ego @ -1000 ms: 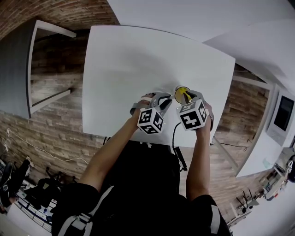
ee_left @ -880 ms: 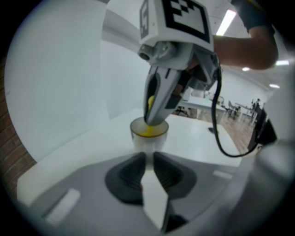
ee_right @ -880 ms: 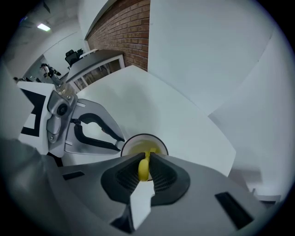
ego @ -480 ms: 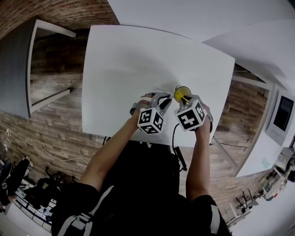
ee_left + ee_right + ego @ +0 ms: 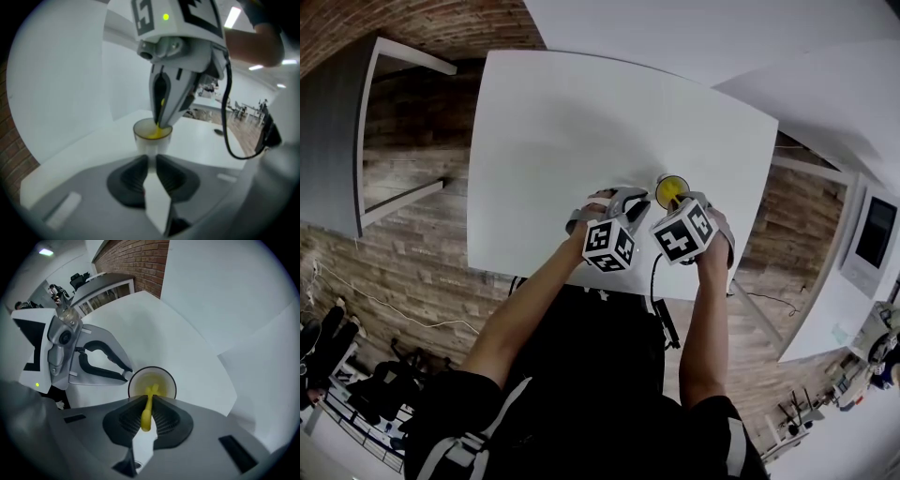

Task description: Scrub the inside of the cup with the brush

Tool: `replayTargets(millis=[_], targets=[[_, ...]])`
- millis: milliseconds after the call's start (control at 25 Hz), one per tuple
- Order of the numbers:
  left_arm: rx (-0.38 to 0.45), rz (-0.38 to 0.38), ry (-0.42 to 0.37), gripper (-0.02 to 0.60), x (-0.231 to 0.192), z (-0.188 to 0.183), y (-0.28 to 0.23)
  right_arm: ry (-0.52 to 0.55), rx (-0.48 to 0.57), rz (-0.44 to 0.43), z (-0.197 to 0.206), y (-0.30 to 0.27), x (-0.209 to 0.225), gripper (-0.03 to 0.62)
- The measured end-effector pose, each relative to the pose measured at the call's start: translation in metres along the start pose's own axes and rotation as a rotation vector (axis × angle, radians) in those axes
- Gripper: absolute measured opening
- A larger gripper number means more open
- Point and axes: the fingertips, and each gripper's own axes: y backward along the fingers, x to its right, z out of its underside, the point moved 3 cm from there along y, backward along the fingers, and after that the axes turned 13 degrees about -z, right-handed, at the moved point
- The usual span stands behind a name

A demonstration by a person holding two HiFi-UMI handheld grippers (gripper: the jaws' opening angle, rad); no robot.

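cup (image 5: 151, 142) in left gripper (image 5: 152, 159), right gripper's (image 5: 146, 401) brush (image 5: 145, 417) inside it

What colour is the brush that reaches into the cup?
Yellow; the brush shows best in the right gripper view, reaching down into the cup.

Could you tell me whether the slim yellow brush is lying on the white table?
No, the right gripper clamps the slim yellow brush, its head down inside the round white cup.

A white table (image 5: 581, 122) carried a cup (image 5: 671, 190) with a yellow inside, upright near the table's front edge
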Motion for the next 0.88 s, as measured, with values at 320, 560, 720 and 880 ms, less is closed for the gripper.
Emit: replayTargets(millis=[320,560,720,880], targets=[[-0.016,-0.006,0.001,0.059,0.0,0.001,0.0,-0.084,0.129,-0.13,0.002,0.009,-0.004,0.029],[0.006,0.002,0.081,0.106,-0.01,-0.003,0.006,-0.248,0.326,-0.05,0.016,0.03,-0.002,0.029],[0.007,-0.005,0.108,0.124,-0.018,-0.002,0.017,-0.336,0.45,-0.033,0.032,0.04,-0.008,0.029],[0.026,-0.029,0.134,0.124,-0.028,-0.006,0.036,-0.403,0.594,0.023,0.043,0.061,-0.015,0.029]])
